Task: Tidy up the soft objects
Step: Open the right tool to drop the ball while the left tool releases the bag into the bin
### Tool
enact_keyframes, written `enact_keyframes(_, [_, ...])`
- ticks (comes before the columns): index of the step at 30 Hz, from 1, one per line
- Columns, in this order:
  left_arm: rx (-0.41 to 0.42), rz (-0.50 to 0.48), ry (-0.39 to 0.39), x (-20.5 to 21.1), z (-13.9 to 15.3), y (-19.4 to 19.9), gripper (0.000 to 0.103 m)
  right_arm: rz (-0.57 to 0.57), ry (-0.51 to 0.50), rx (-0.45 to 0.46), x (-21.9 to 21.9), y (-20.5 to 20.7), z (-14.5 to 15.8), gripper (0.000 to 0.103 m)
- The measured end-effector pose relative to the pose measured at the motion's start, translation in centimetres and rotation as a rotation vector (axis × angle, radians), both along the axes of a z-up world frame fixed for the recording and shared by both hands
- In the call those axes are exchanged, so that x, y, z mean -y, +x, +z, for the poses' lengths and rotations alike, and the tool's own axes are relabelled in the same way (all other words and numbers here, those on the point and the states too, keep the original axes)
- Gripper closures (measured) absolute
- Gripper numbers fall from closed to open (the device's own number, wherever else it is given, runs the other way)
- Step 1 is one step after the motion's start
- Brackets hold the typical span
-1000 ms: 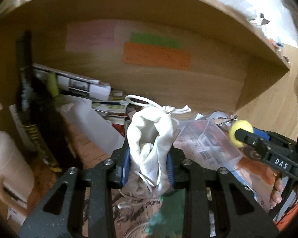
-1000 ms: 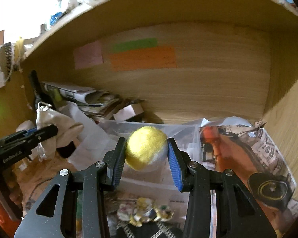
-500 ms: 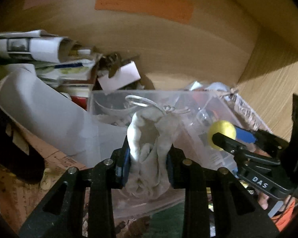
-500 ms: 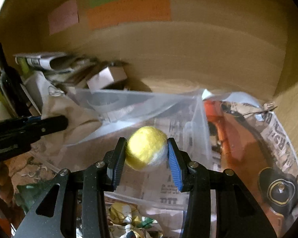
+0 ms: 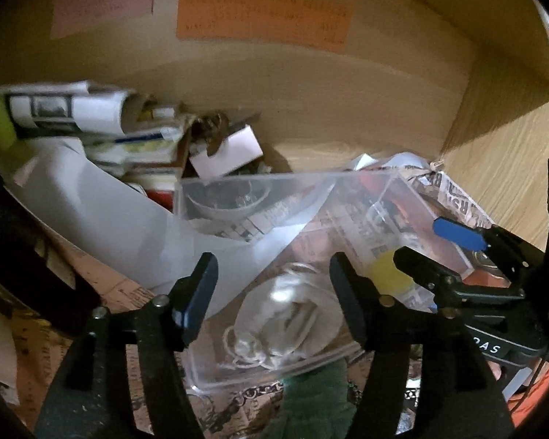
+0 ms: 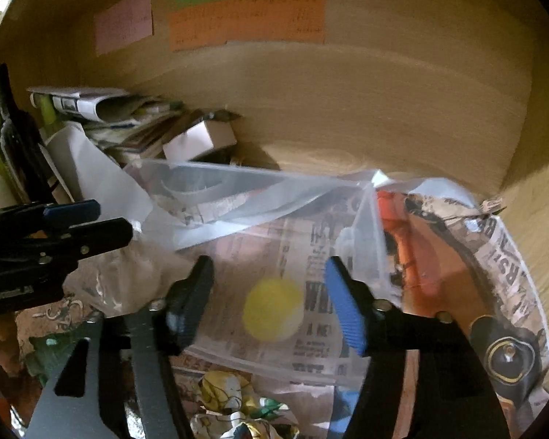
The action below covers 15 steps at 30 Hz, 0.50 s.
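A clear plastic bin (image 5: pixel 402 197) stands on newspaper inside a wooden cabinet; it also shows in the right wrist view (image 6: pixel 369 226). My left gripper (image 5: pixel 271 278) is open above the bin. The white drawstring pouch (image 5: pixel 285 314) lies in the bin below it. My right gripper (image 6: pixel 269 281) is open over the bin. The yellow felt ball (image 6: pixel 272 309) lies on the bin floor between its fingers. The ball also shows in the left wrist view (image 5: pixel 384 274), partly behind the right gripper (image 5: pixel 432 252). The left gripper (image 6: pixel 91 223) shows at the left of the right wrist view.
Rolled newspapers and boxes (image 5: pixel 91 117) are piled at the back left. A white sheet (image 5: pixel 102 212) leans over the bin's left side. A dark bottle (image 6: pixel 14 139) stands far left. A green soft thing (image 5: pixel 311 402) and patterned fabric (image 6: pixel 238 402) lie in front of the bin.
Both grippers moved down over the bin and opened. The pouch dropped from the left gripper and the yellow ball from the right gripper into the bin.
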State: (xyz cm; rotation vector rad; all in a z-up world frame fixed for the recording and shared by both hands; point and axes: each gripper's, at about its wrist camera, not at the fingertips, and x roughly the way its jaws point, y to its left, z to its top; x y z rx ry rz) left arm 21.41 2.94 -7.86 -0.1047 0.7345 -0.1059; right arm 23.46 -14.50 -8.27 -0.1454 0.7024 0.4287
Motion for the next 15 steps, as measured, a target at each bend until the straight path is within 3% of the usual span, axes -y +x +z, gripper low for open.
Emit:
enact_keyframes(5, [0.071,0.022,0.013,-0.1,2.0,-2.1,0.022,0.004,0.013,0.061,0.2,-1.4,1.7,0.022])
enact_keyframes(7, [0.098,0.028,0.013,-0.1,2.6,-3.0,0.007,0.012,0.030,0.080,0.5,-2.2,2.5,0.021])
enact_keyframes(15, [0.102,0.000,0.035,0.1,2.1,-5.5,0.004,0.055,0.074,0.099,1.3,-5.6,3.7,0.020])
